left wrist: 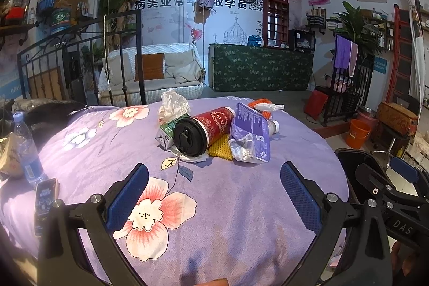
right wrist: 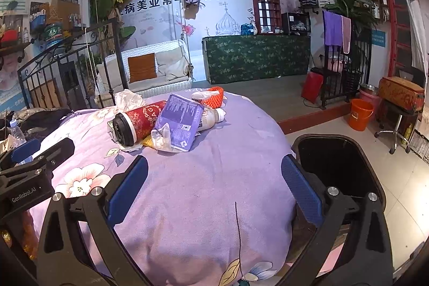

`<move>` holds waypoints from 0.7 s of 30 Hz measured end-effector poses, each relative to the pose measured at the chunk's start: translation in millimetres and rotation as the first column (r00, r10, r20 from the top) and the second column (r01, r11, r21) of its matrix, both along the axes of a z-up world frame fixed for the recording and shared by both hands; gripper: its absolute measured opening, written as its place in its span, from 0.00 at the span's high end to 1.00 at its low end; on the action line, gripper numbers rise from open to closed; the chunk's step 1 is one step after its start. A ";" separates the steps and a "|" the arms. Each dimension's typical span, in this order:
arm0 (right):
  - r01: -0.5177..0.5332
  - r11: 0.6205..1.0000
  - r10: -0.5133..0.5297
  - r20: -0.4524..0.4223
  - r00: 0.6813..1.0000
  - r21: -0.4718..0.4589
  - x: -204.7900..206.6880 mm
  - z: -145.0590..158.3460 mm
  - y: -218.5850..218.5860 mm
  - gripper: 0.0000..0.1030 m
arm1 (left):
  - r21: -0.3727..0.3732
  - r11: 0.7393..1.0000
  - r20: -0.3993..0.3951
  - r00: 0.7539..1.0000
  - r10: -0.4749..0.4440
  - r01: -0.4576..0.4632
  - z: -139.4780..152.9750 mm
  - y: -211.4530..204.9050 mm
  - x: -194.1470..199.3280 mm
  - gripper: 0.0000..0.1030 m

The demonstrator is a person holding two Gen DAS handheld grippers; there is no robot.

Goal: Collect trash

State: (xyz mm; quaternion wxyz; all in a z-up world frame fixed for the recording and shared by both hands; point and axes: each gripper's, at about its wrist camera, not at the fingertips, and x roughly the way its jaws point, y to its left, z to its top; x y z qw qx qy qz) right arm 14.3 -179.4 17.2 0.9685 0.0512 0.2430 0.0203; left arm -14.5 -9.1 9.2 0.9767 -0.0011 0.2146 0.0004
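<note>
A pile of trash lies on the purple floral bedspread [left wrist: 228,205]: a red paper cup with a black lid [left wrist: 201,130] on its side, a purple foil pouch [left wrist: 252,133], crumpled white paper [left wrist: 173,105], a green carton [left wrist: 167,129], a yellow mesh piece [left wrist: 221,149], a white bottle [right wrist: 211,118] and orange netting [right wrist: 215,95]. My left gripper [left wrist: 214,195] is open and empty, short of the pile. My right gripper [right wrist: 214,192] is open and empty, over the bedspread [right wrist: 201,192]. A black bin [right wrist: 335,165] stands at the bed's right side.
A water bottle [left wrist: 26,149] and a phone [left wrist: 45,203] lie at the bed's left. A black iron bedframe [left wrist: 80,58] stands behind. An orange bucket [right wrist: 360,114], a stool and a rack stand on the floor to the right.
</note>
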 end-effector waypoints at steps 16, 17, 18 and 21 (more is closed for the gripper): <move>0.001 1.000 -0.001 -0.017 1.000 0.013 4.8 -2.2 -1.9 0.05 | 0.005 1.000 -0.013 1.000 -0.003 0.003 -3.3 0.1 2.0 0.06; 0.002 1.000 -0.001 -0.018 1.000 0.015 5.0 -2.2 -2.0 0.05 | 0.006 1.000 -0.015 1.000 -0.003 0.003 -3.5 0.0 1.8 0.06; 0.002 1.000 -0.002 -0.018 1.000 0.017 5.4 -2.3 -2.5 0.05 | 0.007 1.000 -0.017 1.000 -0.002 0.003 -3.8 -0.1 1.6 0.06; 0.001 1.000 -0.001 -0.020 1.000 0.016 6.3 -2.6 -2.1 0.05 | 0.003 1.000 -0.020 1.000 -0.001 0.001 -4.1 0.1 0.4 0.06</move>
